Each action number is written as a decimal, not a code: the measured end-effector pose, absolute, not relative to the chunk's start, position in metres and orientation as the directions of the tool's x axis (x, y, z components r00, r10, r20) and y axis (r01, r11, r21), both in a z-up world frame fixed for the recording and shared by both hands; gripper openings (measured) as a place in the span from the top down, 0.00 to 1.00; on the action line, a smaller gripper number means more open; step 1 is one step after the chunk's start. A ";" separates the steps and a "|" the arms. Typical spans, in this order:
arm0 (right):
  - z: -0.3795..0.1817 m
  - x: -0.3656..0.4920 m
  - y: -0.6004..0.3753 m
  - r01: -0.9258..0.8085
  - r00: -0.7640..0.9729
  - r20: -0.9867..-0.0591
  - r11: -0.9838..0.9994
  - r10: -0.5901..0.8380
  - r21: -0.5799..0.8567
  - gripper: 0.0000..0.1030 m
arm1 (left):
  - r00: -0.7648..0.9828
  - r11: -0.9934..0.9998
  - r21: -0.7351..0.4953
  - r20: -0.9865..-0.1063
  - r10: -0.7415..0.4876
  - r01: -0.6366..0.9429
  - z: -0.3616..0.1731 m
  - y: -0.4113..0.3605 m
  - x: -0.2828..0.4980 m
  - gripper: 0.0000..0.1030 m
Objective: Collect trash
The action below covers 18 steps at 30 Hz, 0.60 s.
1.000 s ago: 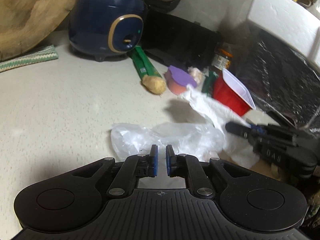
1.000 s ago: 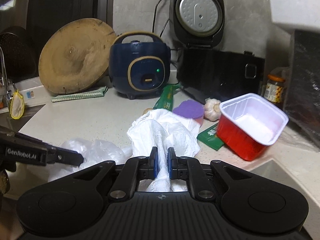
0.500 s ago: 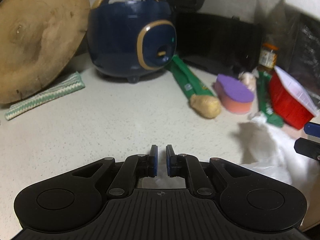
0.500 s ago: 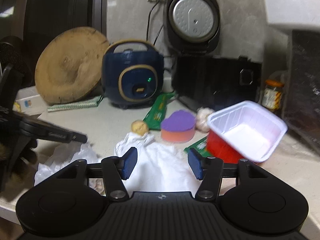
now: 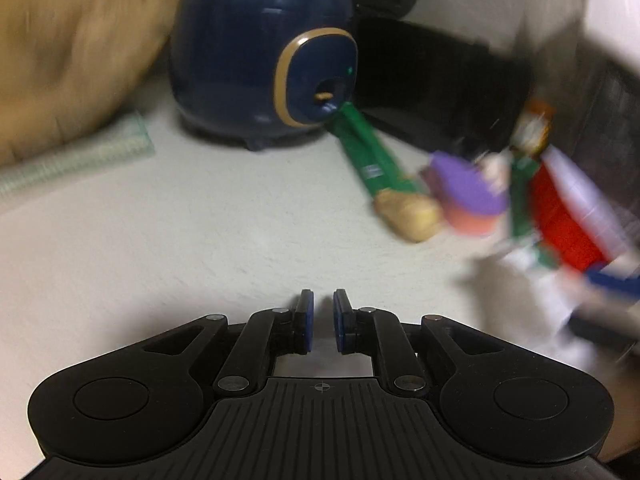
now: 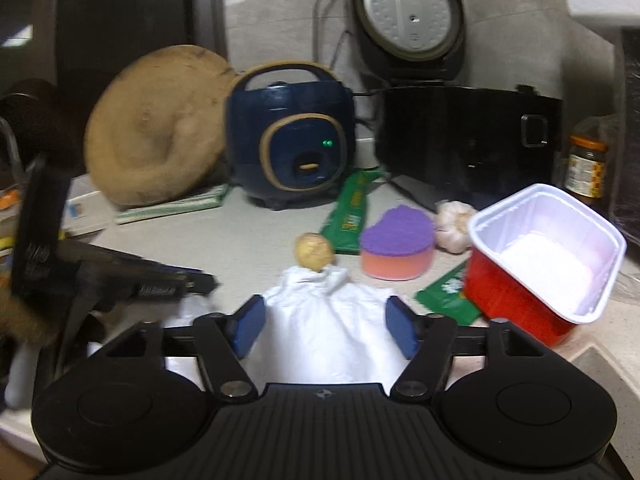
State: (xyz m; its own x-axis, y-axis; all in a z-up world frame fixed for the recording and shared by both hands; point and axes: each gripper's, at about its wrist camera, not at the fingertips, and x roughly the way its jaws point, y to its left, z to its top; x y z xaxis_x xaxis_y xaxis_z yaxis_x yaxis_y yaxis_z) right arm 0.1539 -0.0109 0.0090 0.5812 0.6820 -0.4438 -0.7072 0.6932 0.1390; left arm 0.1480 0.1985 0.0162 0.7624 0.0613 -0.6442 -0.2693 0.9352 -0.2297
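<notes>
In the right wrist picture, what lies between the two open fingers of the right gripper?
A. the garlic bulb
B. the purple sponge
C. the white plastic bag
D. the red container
C: the right gripper has its jaws spread wide, and the crumpled white plastic bag fills the gap between them, while the purple sponge, the garlic bulb and the red container sit farther away on the counter.

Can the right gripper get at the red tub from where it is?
Probably yes. The right gripper is open over the white bag, and the red tub sits just to its right with nothing between them.
</notes>
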 end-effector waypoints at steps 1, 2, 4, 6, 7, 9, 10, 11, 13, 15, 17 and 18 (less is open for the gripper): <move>0.011 0.150 -0.013 -0.715 0.585 -0.439 0.689 0.682 0.118 0.26 | 0.782 0.925 -0.298 -0.623 -0.002 -0.236 0.024 0.202 0.143 0.87; 0.012 0.146 -0.014 -0.721 0.587 -0.438 0.686 0.681 0.100 0.23 | 0.800 0.921 -0.333 -0.599 -0.043 -0.200 0.031 0.204 0.137 0.87; 0.010 0.142 -0.017 -0.727 0.582 -0.446 0.680 0.680 0.089 0.22 | 0.826 0.936 -0.336 -0.554 -0.102 -0.109 0.046 0.195 0.125 0.87; 0.005 0.143 -0.018 -0.731 0.562 -0.468 0.674 0.682 0.104 0.21 | 0.805 0.958 -0.287 -0.572 -0.157 -0.017 0.050 0.177 0.120 0.87; 0.001 0.143 -0.017 -0.729 0.559 -0.478 0.676 0.678 0.108 0.21 | 0.785 0.965 -0.260 -0.595 -0.176 0.019 0.049 0.166 0.119 0.87; -0.006 0.144 -0.016 -0.721 0.558 -0.497 0.685 0.665 0.107 0.21 | 0.736 0.982 -0.176 -0.654 -0.173 0.074 0.038 0.141 0.118 0.85; -0.010 0.145 -0.015 -0.716 0.556 -0.507 0.689 0.659 0.109 0.21 | 0.716 0.990 -0.116 -0.685 -0.136 0.078 0.032 0.131 0.118 0.85; -0.014 0.145 -0.015 -0.712 0.554 -0.516 0.693 0.653 0.114 0.21 | 0.710 0.995 -0.061 -0.697 -0.097 0.076 0.027 0.123 0.117 0.85; -0.018 0.146 -0.016 -0.702 0.555 -0.527 0.702 0.644 0.119 0.21 | 0.728 0.996 0.015 -0.683 -0.058 0.093 0.025 0.113 0.114 0.85; -0.022 0.146 -0.017 -0.697 0.557 -0.538 0.708 0.633 0.112 0.21 | 0.724 0.994 0.015 -0.687 -0.067 0.106 0.028 0.110 0.112 0.85; -0.026 0.147 -0.018 -0.691 0.554 -0.555 0.715 0.621 0.110 0.21 | 0.738 0.992 -0.037 -0.664 -0.115 0.121 0.038 0.114 0.106 0.85; -0.028 0.147 -0.018 -0.691 0.553 -0.555 0.715 0.621 0.111 0.20 | 0.751 0.989 -0.061 -0.645 -0.141 0.133 0.043 0.117 0.105 0.85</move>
State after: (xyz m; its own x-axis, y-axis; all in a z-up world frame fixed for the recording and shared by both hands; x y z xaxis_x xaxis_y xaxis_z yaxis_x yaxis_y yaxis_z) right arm 0.1467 -0.0180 -0.0280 0.5534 0.6213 -0.5547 -0.6907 0.7145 0.1112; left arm 0.1055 0.1174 0.0435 0.7507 -0.1411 -0.6454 0.1331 0.9892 -0.0614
